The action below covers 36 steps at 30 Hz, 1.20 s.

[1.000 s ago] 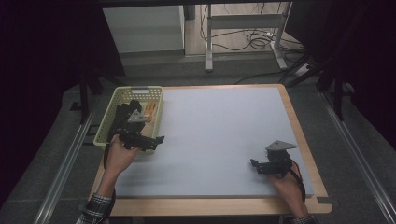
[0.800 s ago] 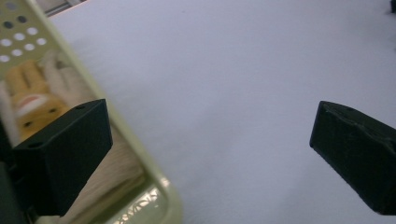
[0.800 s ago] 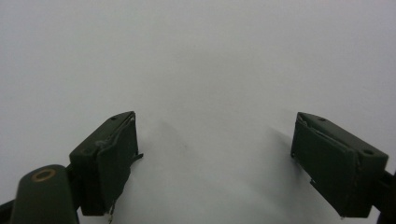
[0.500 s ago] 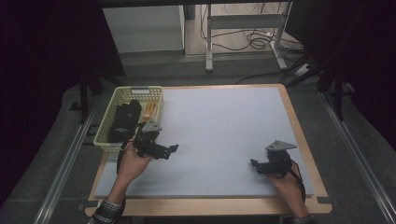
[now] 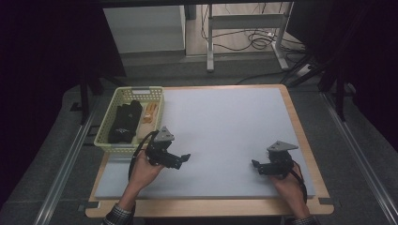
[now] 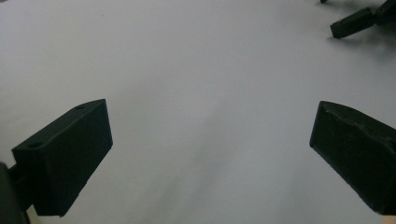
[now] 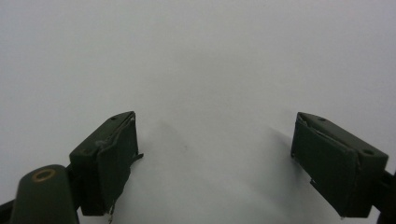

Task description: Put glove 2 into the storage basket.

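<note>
On the grey mat (image 5: 225, 126), just in front of the yellow basket (image 5: 107, 134): left gripper (image 5: 185, 158) held low in the left hand (image 5: 143, 172), forearm slanting in from the near edge, jaws spread wide over bare mat and pointing toward the right gripper (image 5: 255, 165). Well apart to that side, near the mat's right corner, right gripper resting in the right hand (image 5: 286, 183), jaws likewise spread and gripping nothing. Behind the left gripper, inside the basket, a black bundle (image 5: 125, 123) beside an orange item (image 5: 149, 112); between the two grippers, open mat, with the wooden table rim (image 5: 300, 136) just beyond the right gripper.
</note>
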Each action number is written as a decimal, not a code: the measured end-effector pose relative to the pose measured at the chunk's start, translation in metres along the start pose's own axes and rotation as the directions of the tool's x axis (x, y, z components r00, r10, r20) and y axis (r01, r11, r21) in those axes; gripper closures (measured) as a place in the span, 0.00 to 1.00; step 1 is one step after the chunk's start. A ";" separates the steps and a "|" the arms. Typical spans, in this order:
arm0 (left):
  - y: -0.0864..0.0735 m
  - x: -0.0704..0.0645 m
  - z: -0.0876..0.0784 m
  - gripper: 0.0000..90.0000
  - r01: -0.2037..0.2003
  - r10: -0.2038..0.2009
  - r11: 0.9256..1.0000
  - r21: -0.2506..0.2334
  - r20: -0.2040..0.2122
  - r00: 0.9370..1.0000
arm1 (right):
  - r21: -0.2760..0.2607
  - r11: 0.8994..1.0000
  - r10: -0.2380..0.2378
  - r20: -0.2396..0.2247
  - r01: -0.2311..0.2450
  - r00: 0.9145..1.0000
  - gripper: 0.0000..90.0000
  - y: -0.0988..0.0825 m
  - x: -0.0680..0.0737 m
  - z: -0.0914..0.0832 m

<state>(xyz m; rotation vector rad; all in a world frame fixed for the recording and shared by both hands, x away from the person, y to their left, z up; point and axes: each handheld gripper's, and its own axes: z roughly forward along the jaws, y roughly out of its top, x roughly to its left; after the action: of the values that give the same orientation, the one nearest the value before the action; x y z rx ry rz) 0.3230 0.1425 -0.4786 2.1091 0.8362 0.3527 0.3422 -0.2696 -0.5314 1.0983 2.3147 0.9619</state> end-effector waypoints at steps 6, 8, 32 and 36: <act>-0.008 -0.008 0.012 0.00 -0.012 0.011 1.000 0.010 0.022 1.000 | 0.000 1.000 0.000 0.000 0.000 1.000 0.16 0.000 0.000 0.000; -0.010 -0.010 0.016 0.00 -0.015 0.014 1.000 0.013 0.025 1.000 | 0.000 1.000 0.000 0.000 0.000 1.000 0.16 0.000 0.000 0.000; -0.034 -0.032 0.057 0.00 -0.052 0.043 0.995 0.085 0.098 0.994 | 0.000 1.000 0.000 0.000 0.000 1.000 0.16 0.000 0.000 0.000; -0.037 -0.037 0.063 0.00 -0.066 0.055 0.992 0.104 0.105 0.993 | 0.000 1.000 -0.001 0.000 0.001 1.000 0.16 0.000 0.000 0.000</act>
<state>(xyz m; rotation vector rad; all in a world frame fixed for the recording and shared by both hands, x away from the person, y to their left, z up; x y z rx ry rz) 0.3113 0.0962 -0.5451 2.2361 0.7466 0.2338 0.3422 -0.2695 -0.5314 1.0972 2.3145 0.9619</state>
